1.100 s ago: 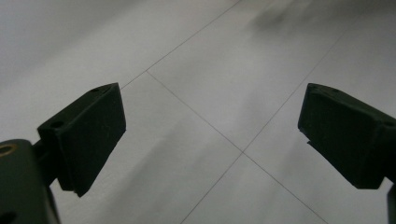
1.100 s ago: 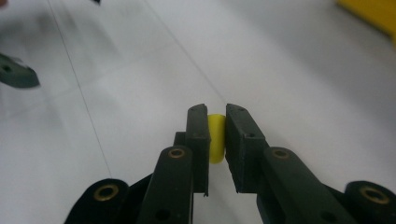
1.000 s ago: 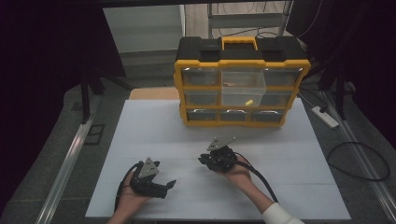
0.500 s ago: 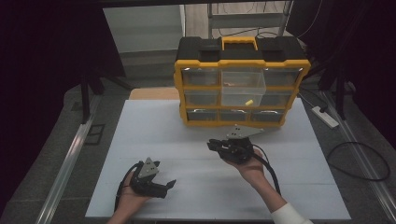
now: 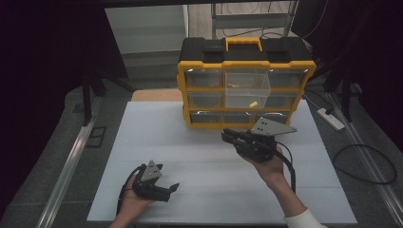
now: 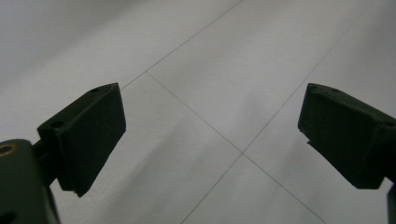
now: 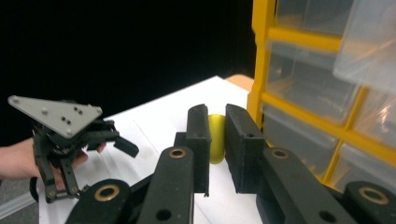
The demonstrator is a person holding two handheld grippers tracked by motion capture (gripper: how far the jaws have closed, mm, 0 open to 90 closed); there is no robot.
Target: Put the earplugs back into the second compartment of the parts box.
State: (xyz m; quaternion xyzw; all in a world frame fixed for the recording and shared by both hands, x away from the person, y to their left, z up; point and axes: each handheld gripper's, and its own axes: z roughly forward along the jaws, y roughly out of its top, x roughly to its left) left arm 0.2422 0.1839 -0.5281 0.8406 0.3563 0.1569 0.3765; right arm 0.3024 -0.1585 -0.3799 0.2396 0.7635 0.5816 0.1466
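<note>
Pinching yellow piece [image 7: 215,138], right gripper [image 7: 216,135] jaws narrow

Right hand-held gripper [image 5: 227,136] raised, jaws clamped; left hand-held gripper [image 5: 172,189] low, jaws wide apart

Yellow piece [image 7: 215,138] half hidden between right gripper [image 7: 216,140] jaws

Two tools: left tool [image 5: 166,189], right tool [image 5: 227,135]. One yellow piece [image 7: 215,138], one drawer organizer [image 5: 246,64], nine drawers.
</note>
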